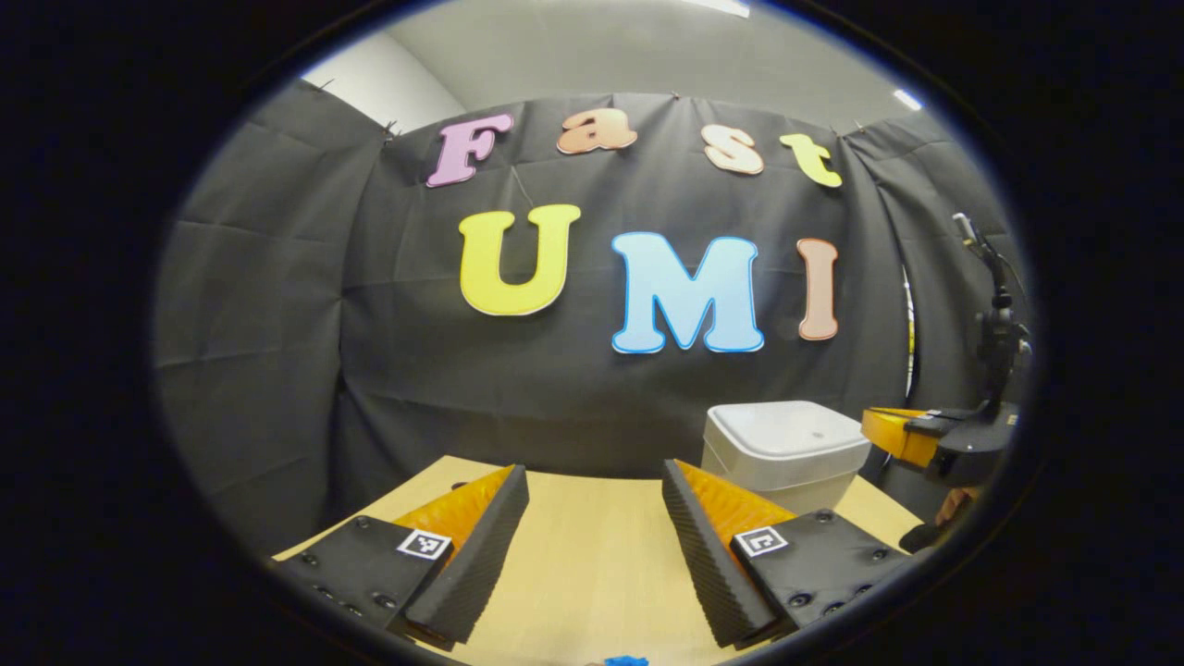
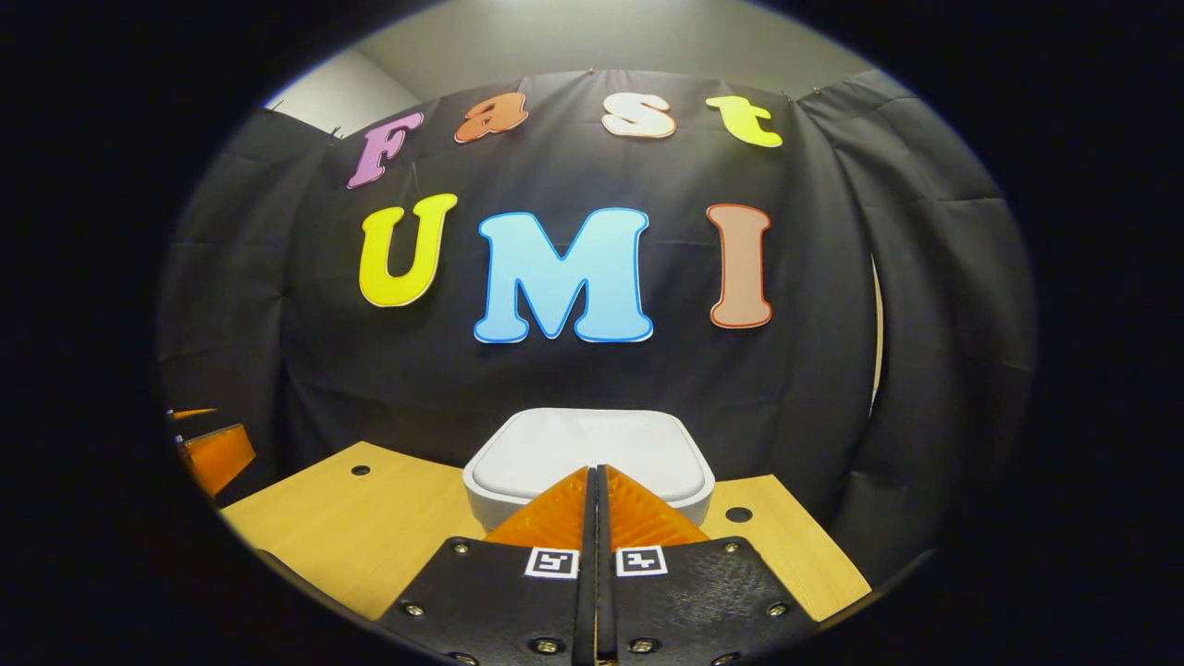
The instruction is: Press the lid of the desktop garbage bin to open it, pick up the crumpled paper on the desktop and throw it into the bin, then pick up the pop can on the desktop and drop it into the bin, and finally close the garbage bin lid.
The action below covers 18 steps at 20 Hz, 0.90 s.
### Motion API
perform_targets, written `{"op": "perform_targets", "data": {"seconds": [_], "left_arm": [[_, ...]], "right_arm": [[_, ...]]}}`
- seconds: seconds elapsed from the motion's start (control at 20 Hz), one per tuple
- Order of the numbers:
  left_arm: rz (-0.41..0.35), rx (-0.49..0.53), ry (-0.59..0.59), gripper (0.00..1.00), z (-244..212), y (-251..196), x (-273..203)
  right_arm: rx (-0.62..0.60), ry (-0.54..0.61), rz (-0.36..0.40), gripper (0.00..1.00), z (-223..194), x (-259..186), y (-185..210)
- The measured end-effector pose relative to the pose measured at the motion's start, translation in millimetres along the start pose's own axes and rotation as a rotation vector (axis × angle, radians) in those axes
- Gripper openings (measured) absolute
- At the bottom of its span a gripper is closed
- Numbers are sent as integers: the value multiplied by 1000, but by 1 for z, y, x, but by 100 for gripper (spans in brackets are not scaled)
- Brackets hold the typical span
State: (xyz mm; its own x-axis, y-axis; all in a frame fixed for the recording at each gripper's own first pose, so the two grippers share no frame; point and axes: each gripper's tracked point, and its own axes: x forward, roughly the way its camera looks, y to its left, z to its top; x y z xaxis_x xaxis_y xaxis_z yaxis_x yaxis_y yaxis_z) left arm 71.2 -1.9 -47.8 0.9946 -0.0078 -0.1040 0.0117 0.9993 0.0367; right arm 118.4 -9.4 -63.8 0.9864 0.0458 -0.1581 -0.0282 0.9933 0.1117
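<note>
The white desktop bin (image 2: 518, 504) stands at the back of the wooden table, its flat lid (image 2: 592, 444) down. My right gripper (image 2: 593, 470) is shut with nothing between its fingers, and its tips lie over the near edge of the lid; I cannot tell whether they touch it. In the left gripper view the bin (image 1: 782, 444) is at the right, with the right gripper (image 1: 911, 435) level with its top. My left gripper (image 1: 595, 472) hangs open over bare table, left of the bin, holding nothing.
The wooden table (image 2: 370, 527) has a small hole (image 2: 361, 470) left of the bin and another (image 2: 738, 513) to its right. Black cloth closes the back and sides. A small blue thing (image 1: 624, 660) peeks in at the bottom edge.
</note>
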Motion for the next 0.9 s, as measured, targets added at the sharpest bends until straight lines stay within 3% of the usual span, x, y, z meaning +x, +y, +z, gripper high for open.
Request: {"op": "perform_targets", "data": {"seconds": [0.9], "left_arm": [[13, -16, 2, 96, -4, 7, 0]], "right_arm": [[1, 124, 16, 1, -25, 47, -8]]}}
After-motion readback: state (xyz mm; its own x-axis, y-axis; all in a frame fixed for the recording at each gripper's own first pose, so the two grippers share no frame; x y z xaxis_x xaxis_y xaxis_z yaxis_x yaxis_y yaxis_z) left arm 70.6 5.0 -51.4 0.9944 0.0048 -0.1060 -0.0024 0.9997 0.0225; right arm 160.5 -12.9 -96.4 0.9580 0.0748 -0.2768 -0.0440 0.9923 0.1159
